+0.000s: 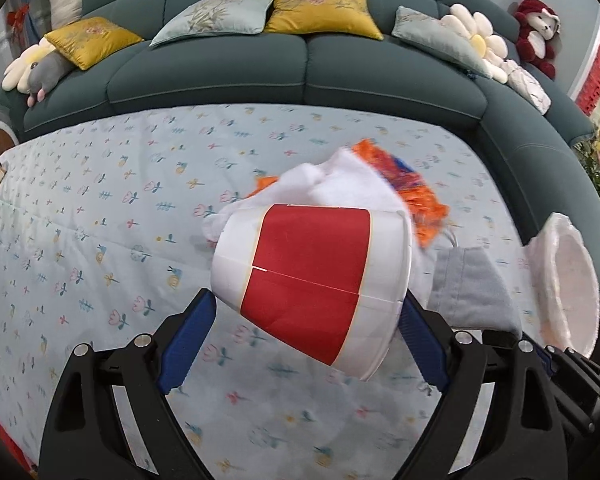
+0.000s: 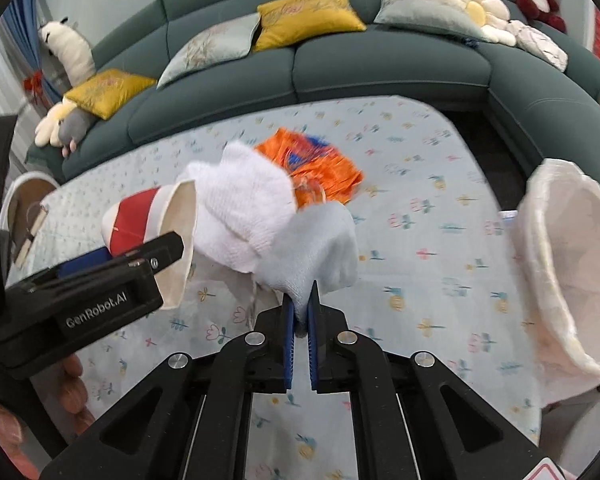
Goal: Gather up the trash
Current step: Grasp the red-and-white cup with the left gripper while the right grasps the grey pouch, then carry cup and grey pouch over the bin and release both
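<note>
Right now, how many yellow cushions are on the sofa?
2. One yellow cushion lies at the sofa's left end beside the grey plush toy; the second yellow cushion leans on the backrest near the middle. None appears hidden.

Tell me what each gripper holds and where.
Left gripper clamps the paper cup across its sides. Right gripper pinches the white cloth by its lower edge.
</note>
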The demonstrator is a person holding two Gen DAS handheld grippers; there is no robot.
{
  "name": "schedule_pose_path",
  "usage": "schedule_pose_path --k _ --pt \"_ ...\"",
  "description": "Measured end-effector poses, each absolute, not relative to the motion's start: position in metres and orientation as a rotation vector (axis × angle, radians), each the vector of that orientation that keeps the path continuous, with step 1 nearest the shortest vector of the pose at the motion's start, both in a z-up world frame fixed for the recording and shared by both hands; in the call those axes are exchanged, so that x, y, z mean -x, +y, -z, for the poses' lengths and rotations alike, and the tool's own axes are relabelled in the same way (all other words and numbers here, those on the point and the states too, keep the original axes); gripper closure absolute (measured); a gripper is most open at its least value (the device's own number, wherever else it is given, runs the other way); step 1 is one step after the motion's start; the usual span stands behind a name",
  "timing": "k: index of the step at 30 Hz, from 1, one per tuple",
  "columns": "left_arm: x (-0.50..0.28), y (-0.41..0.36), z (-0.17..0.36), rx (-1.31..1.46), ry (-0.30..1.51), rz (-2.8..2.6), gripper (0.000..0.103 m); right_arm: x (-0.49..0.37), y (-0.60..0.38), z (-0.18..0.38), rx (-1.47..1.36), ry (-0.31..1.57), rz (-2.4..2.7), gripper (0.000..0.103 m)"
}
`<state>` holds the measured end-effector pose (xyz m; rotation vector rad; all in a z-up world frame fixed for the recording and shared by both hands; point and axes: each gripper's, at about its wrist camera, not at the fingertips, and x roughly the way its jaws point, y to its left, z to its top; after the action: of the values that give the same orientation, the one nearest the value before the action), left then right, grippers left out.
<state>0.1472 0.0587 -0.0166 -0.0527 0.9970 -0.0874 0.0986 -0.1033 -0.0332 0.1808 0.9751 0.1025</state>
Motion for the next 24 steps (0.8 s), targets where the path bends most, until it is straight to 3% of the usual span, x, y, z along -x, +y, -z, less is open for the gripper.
schedule_pose_path --k 24 --pt "-0.09 -0.09 -0.032 -0.075 0.959 0.268 0.018 -0.027 -0.251 -0.031 -0.299 0.834 0.075 0.098"
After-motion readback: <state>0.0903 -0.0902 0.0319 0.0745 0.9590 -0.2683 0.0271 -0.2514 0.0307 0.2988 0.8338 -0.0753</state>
